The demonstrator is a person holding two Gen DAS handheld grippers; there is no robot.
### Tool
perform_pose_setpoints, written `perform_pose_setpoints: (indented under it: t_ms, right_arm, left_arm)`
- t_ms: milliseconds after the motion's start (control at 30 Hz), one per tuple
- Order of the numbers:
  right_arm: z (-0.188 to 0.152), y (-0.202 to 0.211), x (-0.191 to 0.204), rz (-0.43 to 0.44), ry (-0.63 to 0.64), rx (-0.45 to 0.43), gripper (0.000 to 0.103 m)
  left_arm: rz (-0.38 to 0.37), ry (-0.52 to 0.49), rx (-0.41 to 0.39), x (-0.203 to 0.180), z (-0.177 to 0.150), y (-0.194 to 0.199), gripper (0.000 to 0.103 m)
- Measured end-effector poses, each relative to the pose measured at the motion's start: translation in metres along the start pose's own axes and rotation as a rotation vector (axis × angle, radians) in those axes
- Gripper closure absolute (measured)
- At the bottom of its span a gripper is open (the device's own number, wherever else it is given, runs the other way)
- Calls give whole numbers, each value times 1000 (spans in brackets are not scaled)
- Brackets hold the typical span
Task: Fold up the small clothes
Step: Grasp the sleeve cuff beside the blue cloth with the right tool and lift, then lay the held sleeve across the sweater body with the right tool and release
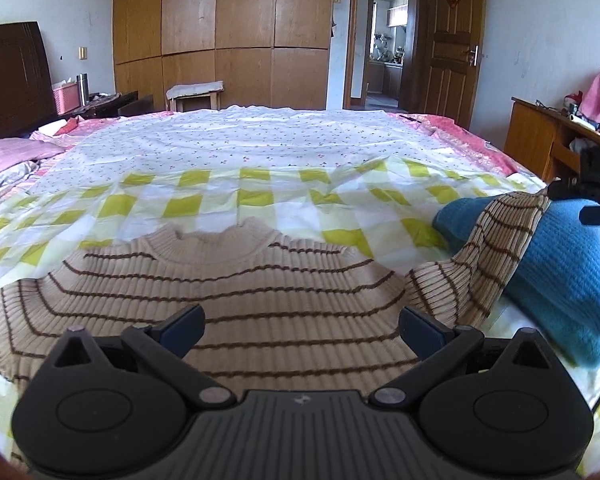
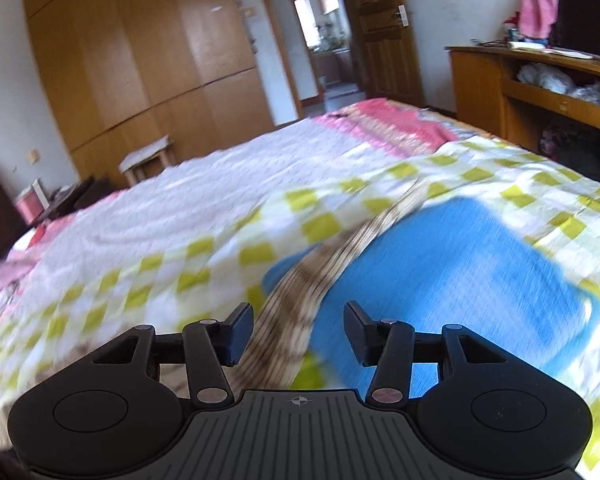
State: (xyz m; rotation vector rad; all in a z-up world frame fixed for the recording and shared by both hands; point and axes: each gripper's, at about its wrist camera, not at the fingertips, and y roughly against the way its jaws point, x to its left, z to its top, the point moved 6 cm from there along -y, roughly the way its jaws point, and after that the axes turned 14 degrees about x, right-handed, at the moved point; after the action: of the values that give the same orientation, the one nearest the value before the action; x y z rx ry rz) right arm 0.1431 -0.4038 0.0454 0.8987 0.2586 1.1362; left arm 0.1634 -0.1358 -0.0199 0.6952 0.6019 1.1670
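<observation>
Hovering my left gripper wide open over the sweater, I fear its sleeve, loose between my right gripper's parted jaws, dragging the blue knit.

The sweater is beige with thin brown stripes, and the folded knit next to it is bright blue. Underneath, the sheet is white with yellow-green checks, then a white one with tiny flowers. Pink bedding at the edges, orange-brown wood wardrobe behind.
</observation>
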Motion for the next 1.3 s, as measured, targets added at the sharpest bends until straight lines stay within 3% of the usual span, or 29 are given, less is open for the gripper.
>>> perform_pose_setpoints:
  t_ms: [267, 433, 467, 600, 700, 900, 1067, 1200, 1300]
  right_arm:
    - [48, -54, -40, 6, -160, 69, 55]
    - [54, -65, -39, -14, -151, 82, 56]
    - [55, -67, -36, -26, -138, 88, 58]
    - [59, -72, -27, -61, -96, 114, 90]
    - [59, -63, -14, -15, -74, 92, 94]
    - [44, -17, 65, 170, 41, 44, 95]
    - [14, 5, 159, 358, 121, 82, 95]
    - [-32, 0, 235, 438, 236, 152, 96]
    - [-81, -18, 282, 465, 333, 252, 96]
  left_arm:
    - [-26, 5, 45, -7, -6, -24, 0]
    - [-44, 21, 87, -2, -16, -35, 0]
    - [-52, 27, 95, -1, -18, -36, 0]
    - [-63, 32, 104, 8, -26, -33, 0]
    - [-50, 33, 90, 21, -33, -25, 0]
    - [-14, 78, 76, 67, -48, -8, 0]
    - [14, 146, 63, 110, -66, 6, 0]
    - [59, 185, 37, 146, -82, 17, 0]
    - [90, 217, 19, 171, -95, 21, 0]
